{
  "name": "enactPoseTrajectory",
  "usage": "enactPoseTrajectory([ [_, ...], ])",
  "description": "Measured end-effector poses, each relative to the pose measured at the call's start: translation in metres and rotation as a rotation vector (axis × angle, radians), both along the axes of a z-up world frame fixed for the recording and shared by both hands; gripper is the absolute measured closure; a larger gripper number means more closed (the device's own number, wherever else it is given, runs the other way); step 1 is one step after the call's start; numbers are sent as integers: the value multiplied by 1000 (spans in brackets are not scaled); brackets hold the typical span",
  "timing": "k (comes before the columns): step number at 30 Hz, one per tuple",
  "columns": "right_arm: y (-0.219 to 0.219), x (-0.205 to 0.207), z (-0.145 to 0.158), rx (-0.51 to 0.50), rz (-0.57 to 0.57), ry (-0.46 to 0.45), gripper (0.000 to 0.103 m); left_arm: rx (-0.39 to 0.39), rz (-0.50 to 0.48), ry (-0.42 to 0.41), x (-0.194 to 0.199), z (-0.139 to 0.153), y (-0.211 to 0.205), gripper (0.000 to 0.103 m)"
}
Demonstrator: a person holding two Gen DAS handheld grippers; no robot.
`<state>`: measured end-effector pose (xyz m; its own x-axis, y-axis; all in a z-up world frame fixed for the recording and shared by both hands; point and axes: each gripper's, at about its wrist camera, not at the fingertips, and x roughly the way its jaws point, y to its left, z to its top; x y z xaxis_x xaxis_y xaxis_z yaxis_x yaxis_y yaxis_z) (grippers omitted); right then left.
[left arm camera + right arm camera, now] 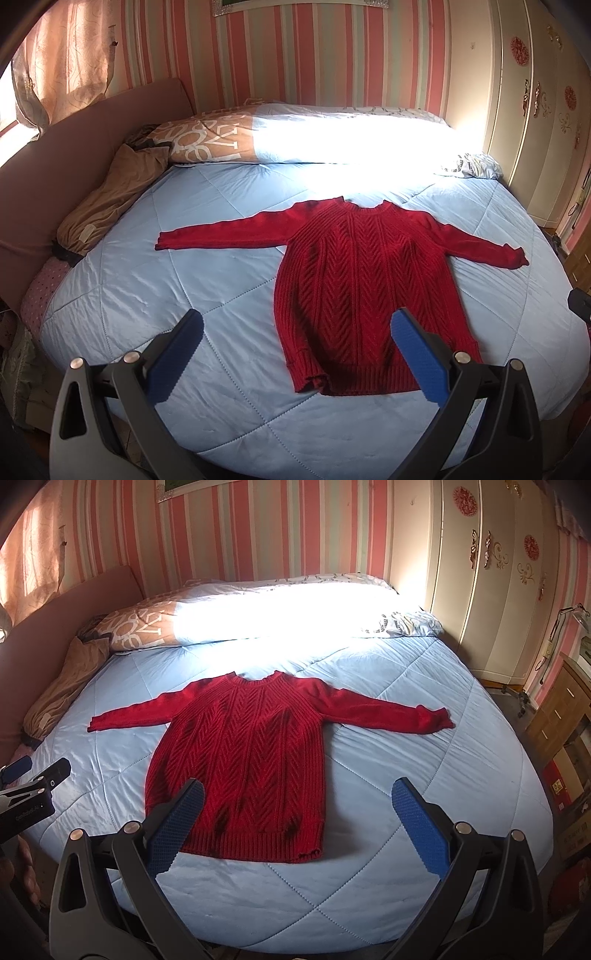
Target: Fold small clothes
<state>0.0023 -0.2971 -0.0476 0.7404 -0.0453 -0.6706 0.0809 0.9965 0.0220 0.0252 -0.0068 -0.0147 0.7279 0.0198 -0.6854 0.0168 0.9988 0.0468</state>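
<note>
1. Hovering above the foot of the bed, I hold my left gripper (295, 325) and my right gripper (297, 797) spread wide, blue pads apart, nothing between them.

2. A red knit sweater (364, 291) lies flat and face up on the light blue quilt (155, 295), hem toward me, collar toward the pillows (236, 136), both sleeves stretched out sideways.

3. Its long axis runs straight away from me, hem to neck; the sleeves cross that line, one reaching to my left, one to my right.

4. From my left wrist camera the garment sits ahead and to the right; from my right wrist camera it sits ahead and to the left. It lies between my two hands, neither claw touching it.

5. The left sleeve cuff (164, 242) is nearer my left claw; the right sleeve cuff (445, 720) is nearer my right.

6. No fold looks made yet. My judgement: each claw goes forward and outward to its own cuff, then brings the sleeve in across the chest.

7. Loose knit could sag or bunch if pinched shallowly.
</note>
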Motion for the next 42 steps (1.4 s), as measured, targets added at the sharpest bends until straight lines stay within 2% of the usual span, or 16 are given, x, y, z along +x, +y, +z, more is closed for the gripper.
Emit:
enactPoseTrajectory([
  [16, -29, 7, -5, -28, -33, -30, 3, 0, 0, -9, 9, -6, -12, 1],
  [21, -52, 22, -14, -31, -21, -58, 11, 3, 7, -21, 20, -10, -20, 1],
  [27, -92, 44, -37, -38, -57, -47, 10, 49, -2, -47, 40, -27, -43, 1],
  [33, -141, 75, -59, -51, -90, -39, 10, 31, -3, -14, 71, -53, -75, 1],
  [36, -170, 91, -69, -35, -95, -52, 4, 29, -3, -13, 87, -61, -95, 1],
  [42, -230, 129, -97, -84, -102, -61, 4, 47, -16, -25, 124, -81, -141, 1],
])
